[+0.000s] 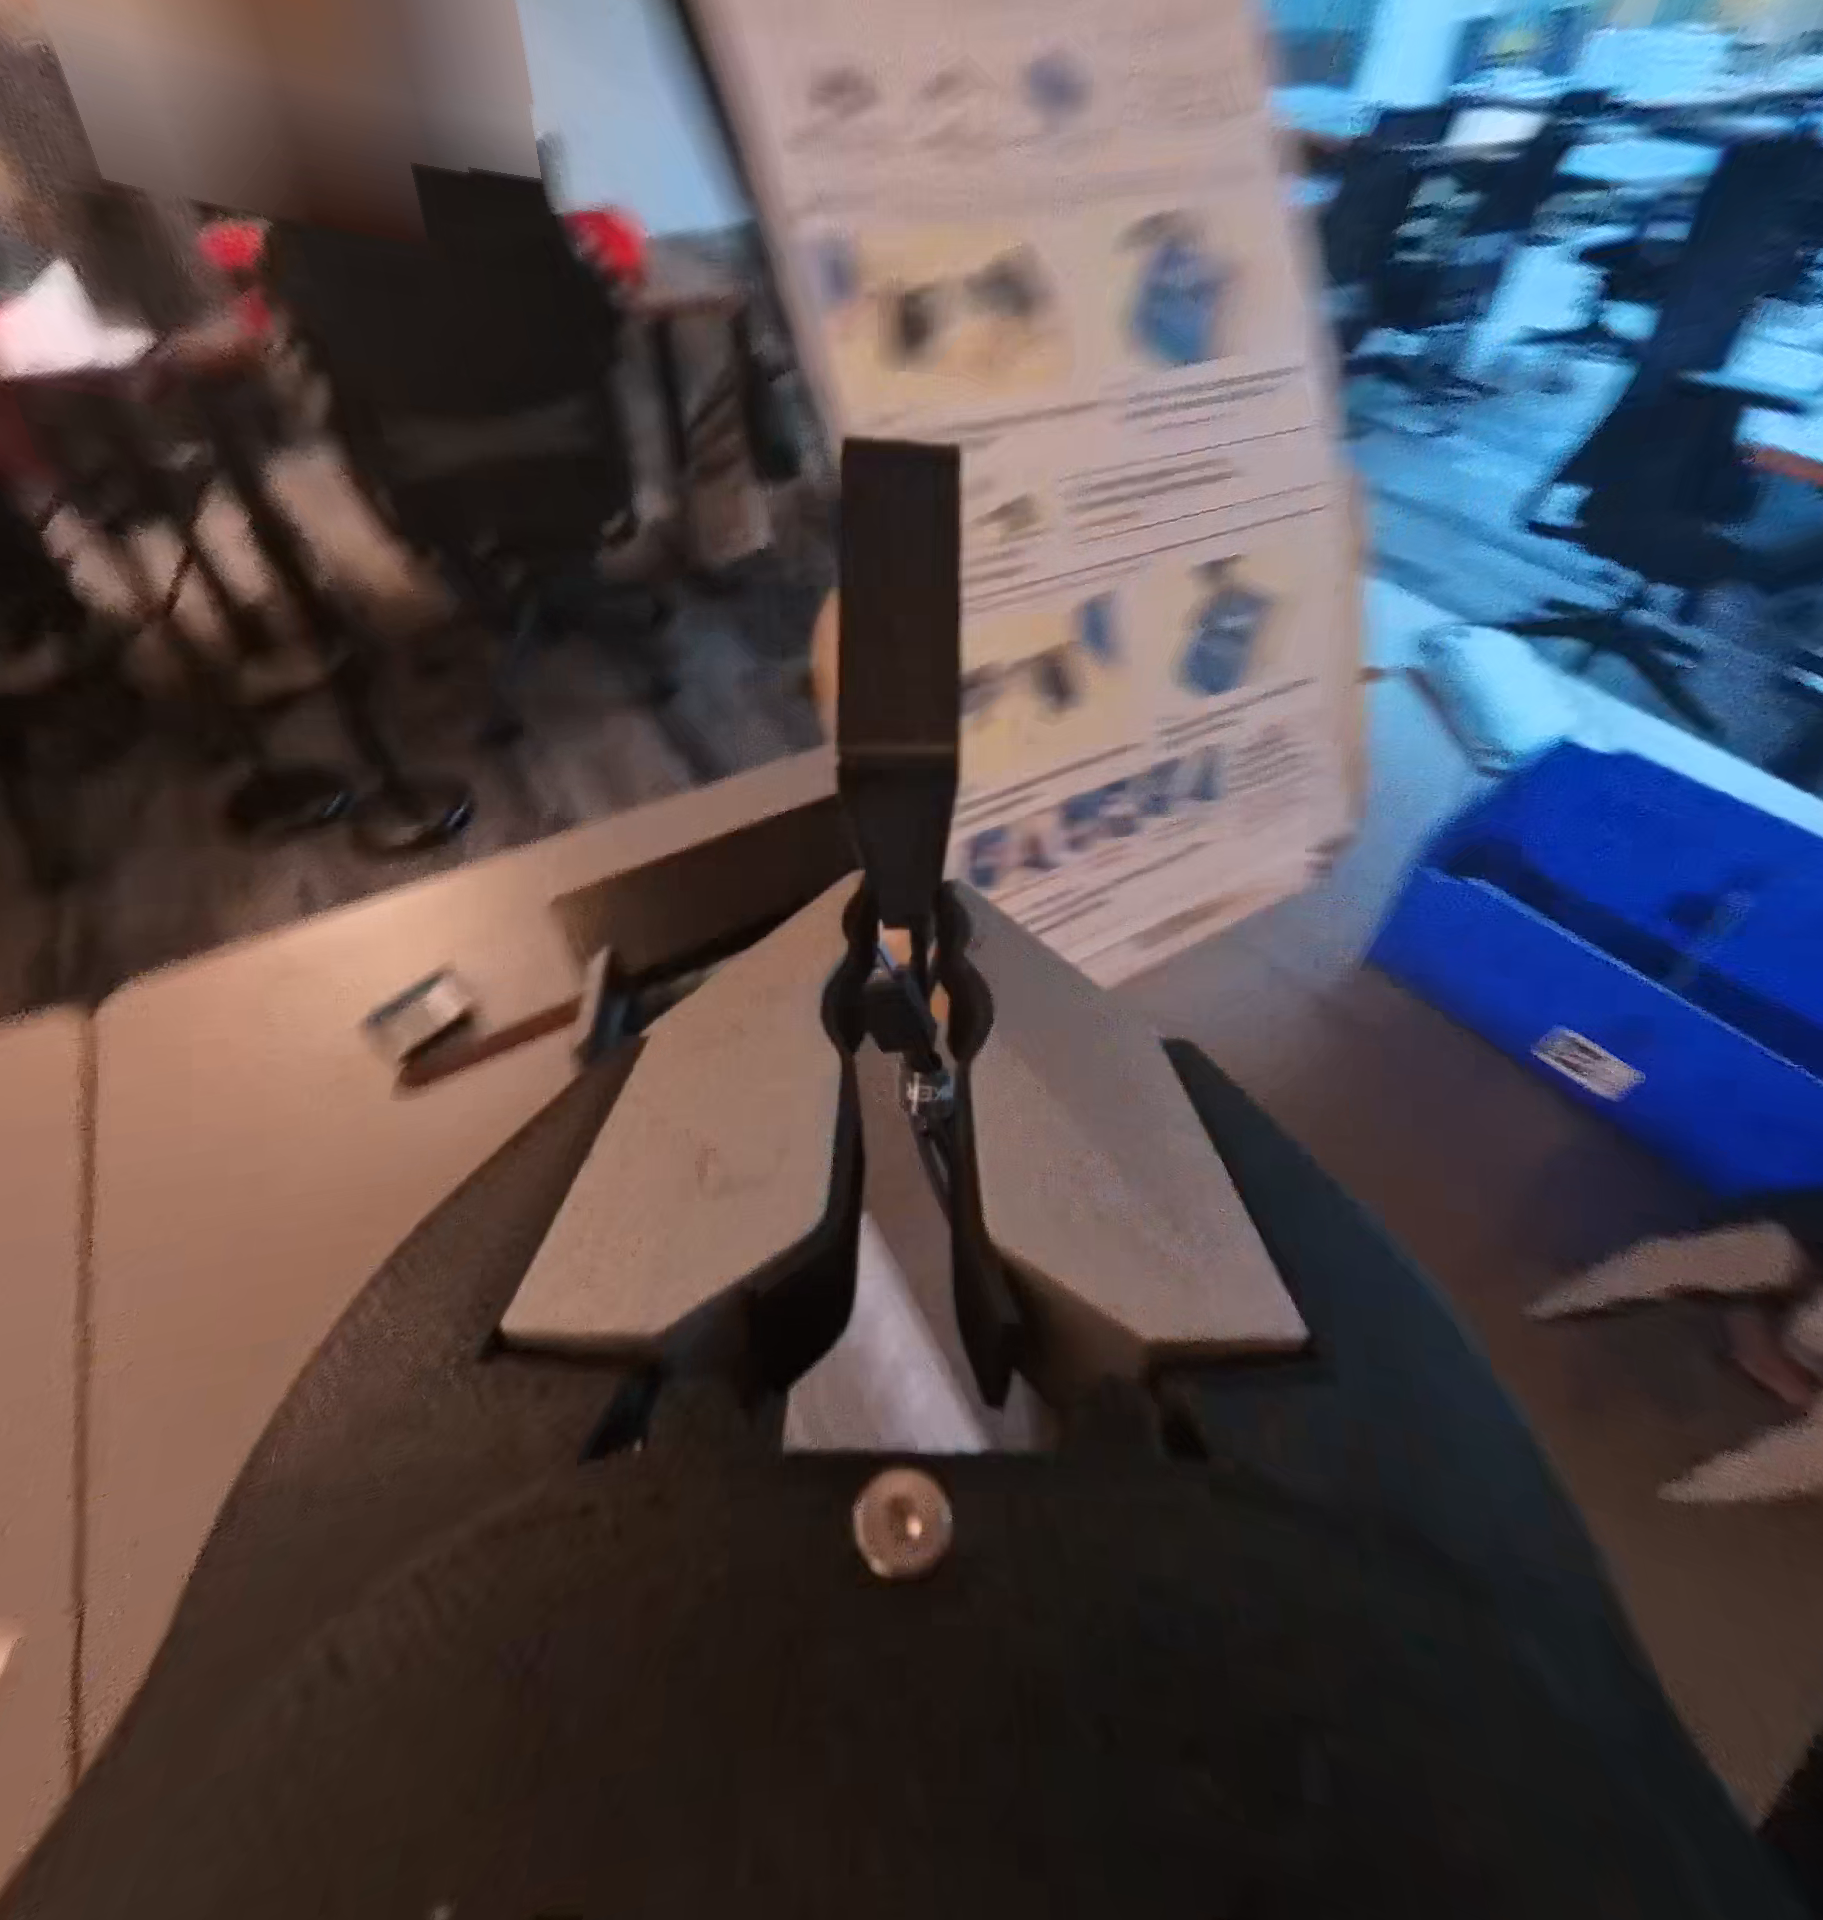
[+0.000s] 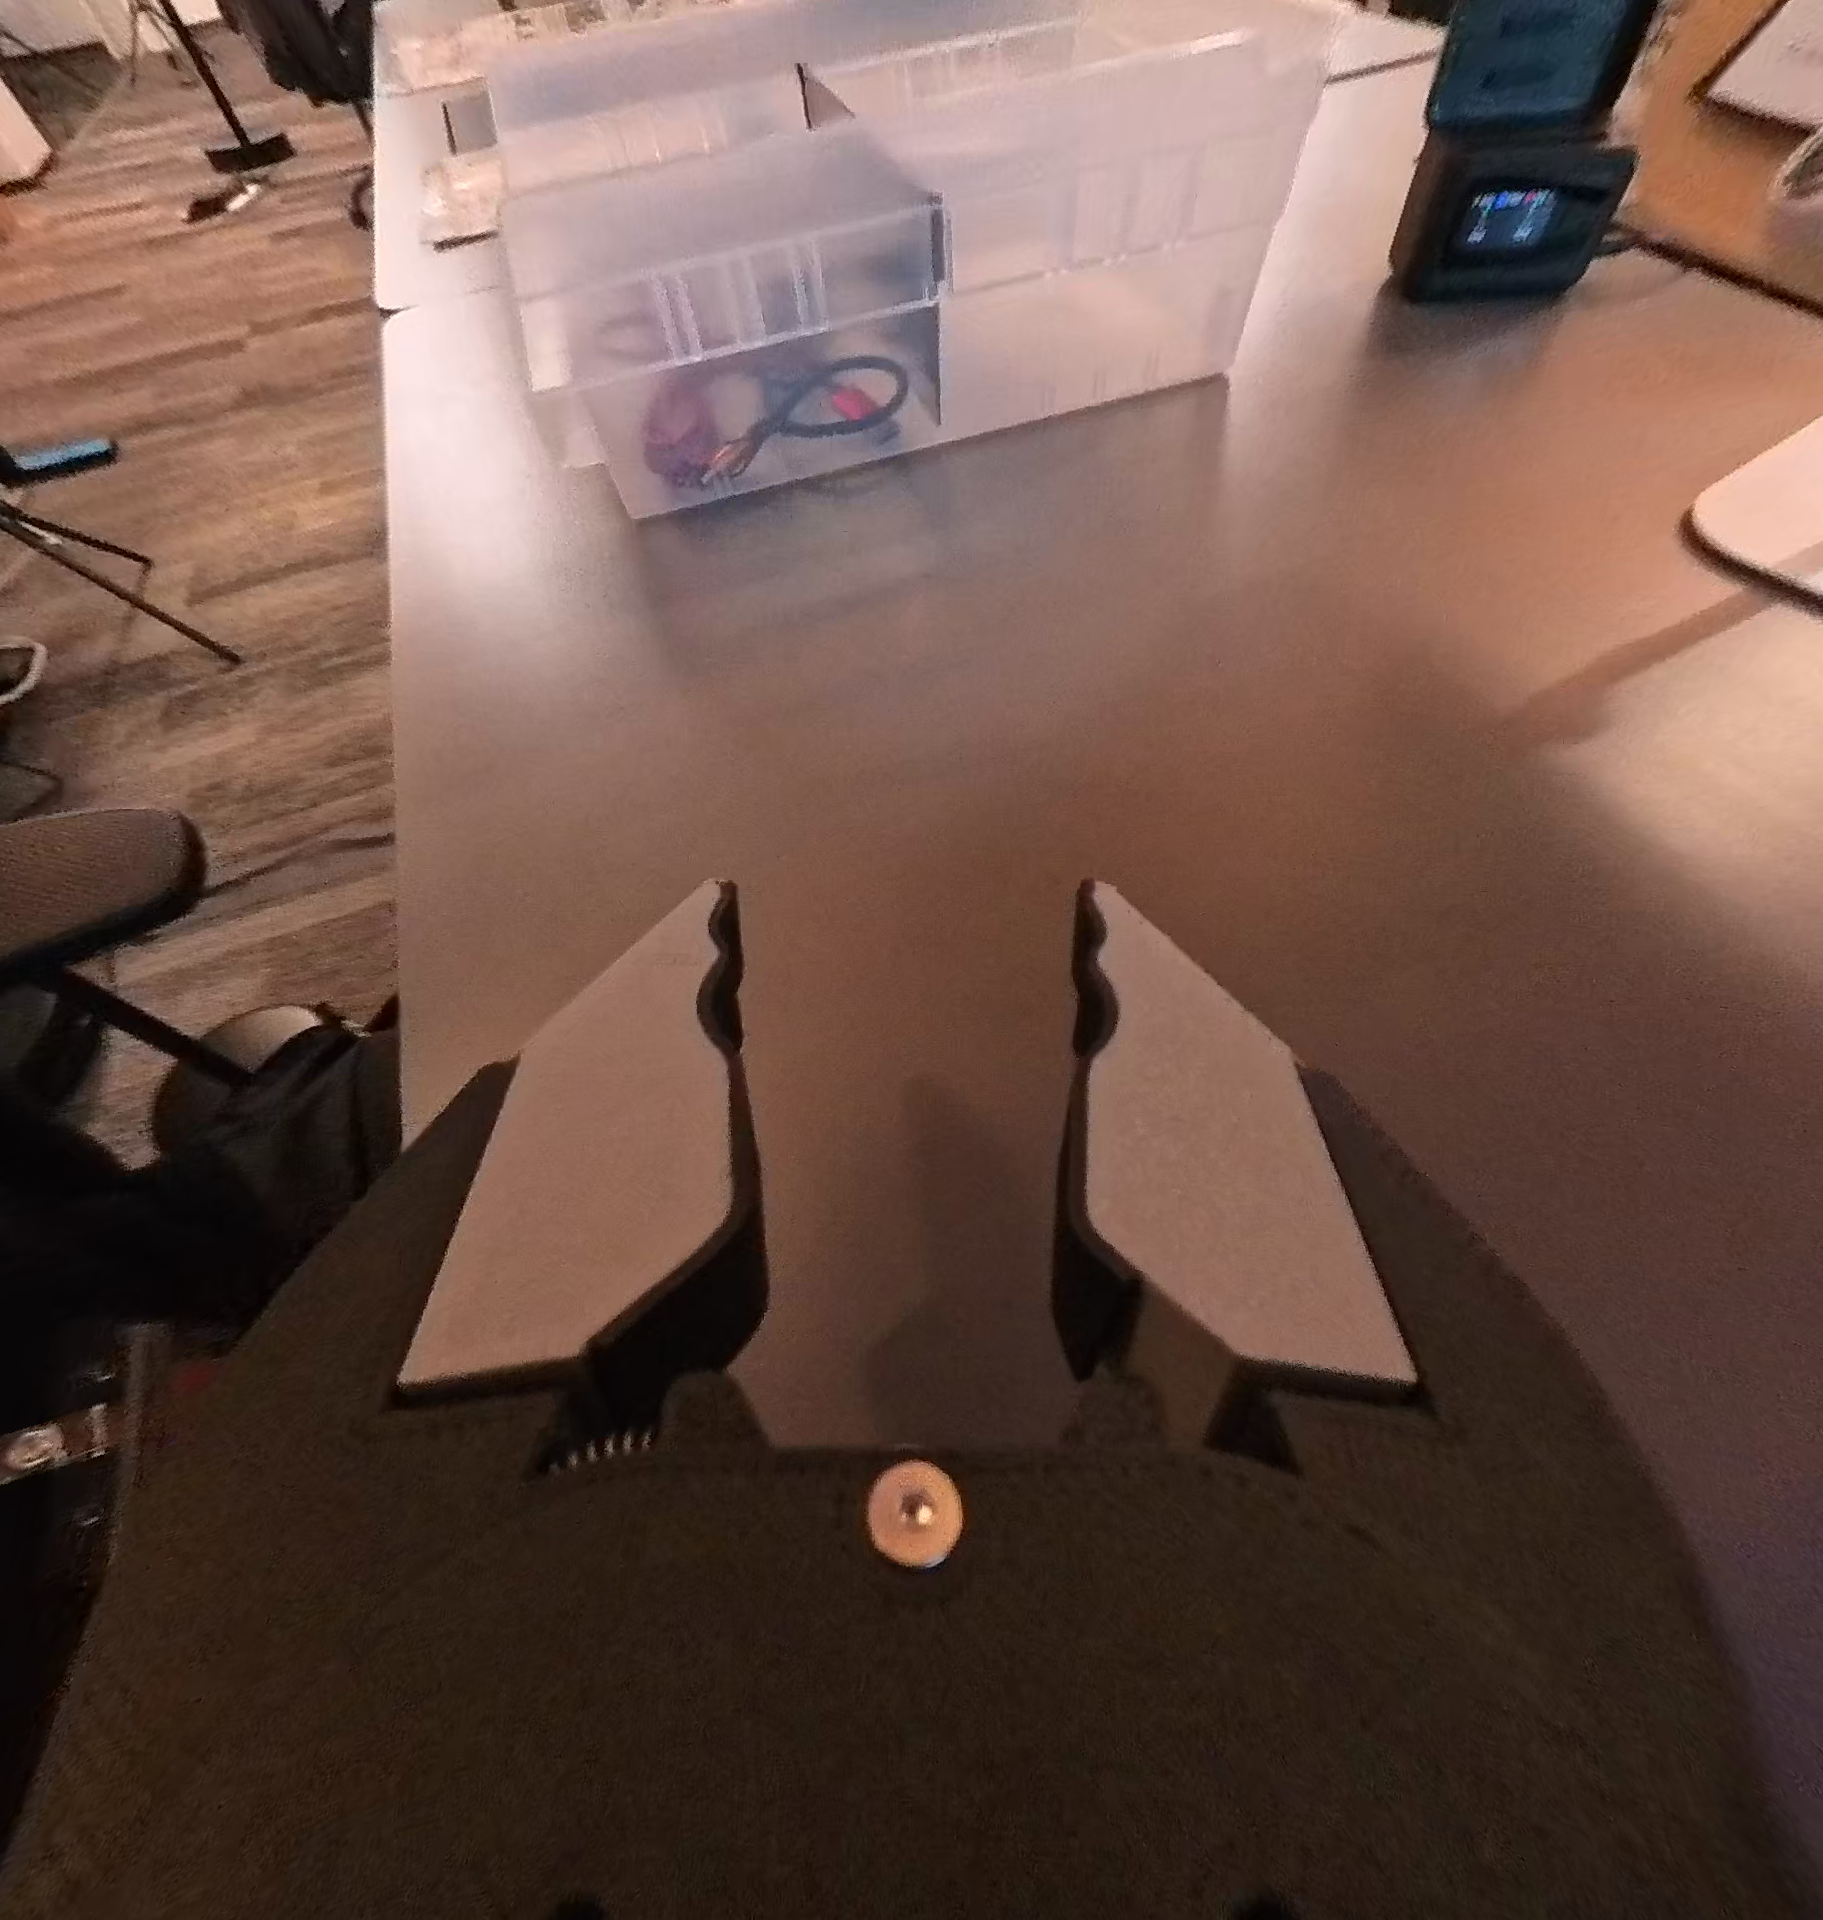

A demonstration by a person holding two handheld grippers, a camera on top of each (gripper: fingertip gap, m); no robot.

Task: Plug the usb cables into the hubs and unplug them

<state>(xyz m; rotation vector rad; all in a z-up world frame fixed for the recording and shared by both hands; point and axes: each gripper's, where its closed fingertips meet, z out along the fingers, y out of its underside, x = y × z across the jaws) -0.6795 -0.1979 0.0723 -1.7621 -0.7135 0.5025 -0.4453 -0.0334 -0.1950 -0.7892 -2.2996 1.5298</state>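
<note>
In the left wrist view my left gripper is shut on a black USB hub. The hub stands upright out of the fingertips, raised above the table. A thin black cable runs back between the fingers from the hub's lower end. In the right wrist view my right gripper is open and empty, low over the grey table. Ahead of it a clear plastic box lies on the table with coiled black and red cables inside.
A larger translucent bin stands behind the clear box. A dark device with a small screen sits at the far right, a white board at the right edge. The left view shows a blue bin and a printed poster.
</note>
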